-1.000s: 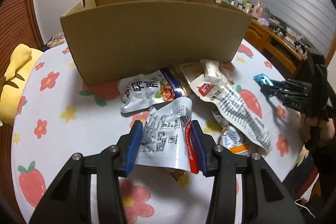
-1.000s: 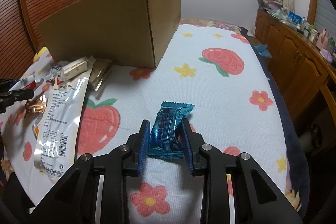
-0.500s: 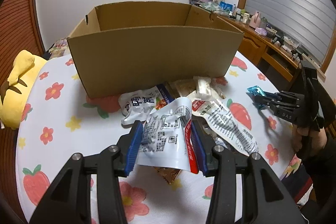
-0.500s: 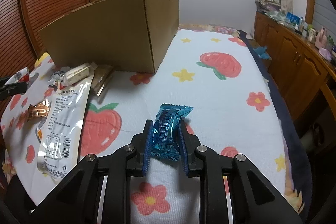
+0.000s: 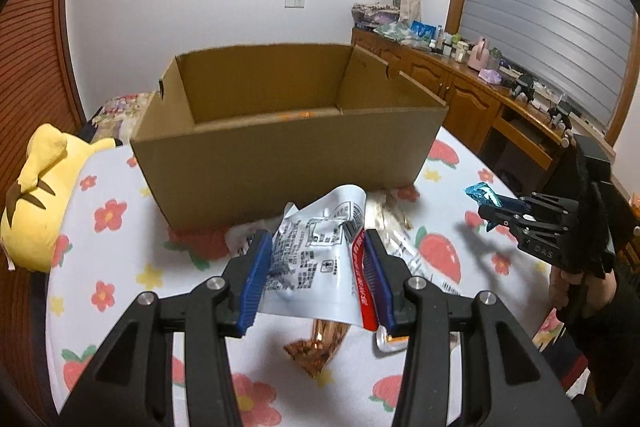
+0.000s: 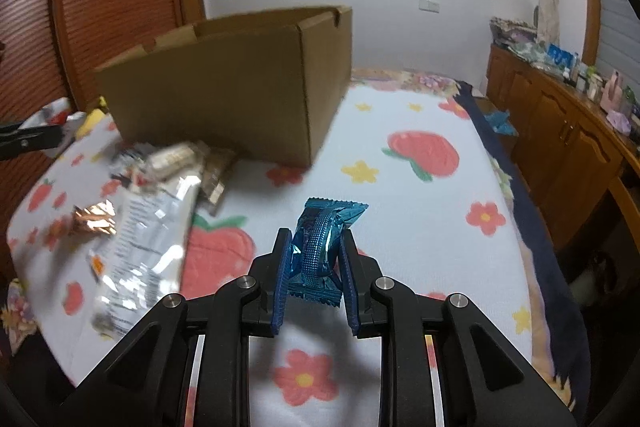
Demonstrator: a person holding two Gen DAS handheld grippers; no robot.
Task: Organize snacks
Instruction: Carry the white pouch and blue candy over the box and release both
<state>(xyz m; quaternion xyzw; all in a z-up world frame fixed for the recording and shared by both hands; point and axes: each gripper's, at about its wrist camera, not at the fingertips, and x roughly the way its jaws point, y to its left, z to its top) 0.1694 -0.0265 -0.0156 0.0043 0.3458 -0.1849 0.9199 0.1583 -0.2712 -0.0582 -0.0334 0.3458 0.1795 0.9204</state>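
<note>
Barely into it at this point, I'd say: the open brown cardboard box [image 5: 288, 163] sat toward the far edge of the bed with its strawberry-and-flower printed white cover [image 5: 120, 259], and what showed of its inside looked nearly bare, just a thin orange strip at the bottom of the back wall that I couldn't identify. Going left to right, the left gripper [image 5: 316, 275] had its blue pads clamped on a crinkled white foil pouch with black print and a red edge [image 5: 320, 259], held up off the cover in front of the box's near wall. Below it a small copper-coloured foil wrapper [image 5: 316, 347] and a long silvery printed bag [image 6: 140, 239] lay loose by the near edge, so plenty was left. The right gripper [image 6: 316, 267] was squeezed tight on a shiny blue foil snack packet [image 6: 320, 247], puffy and dimpled, clear of the cover near its right edge.
</note>
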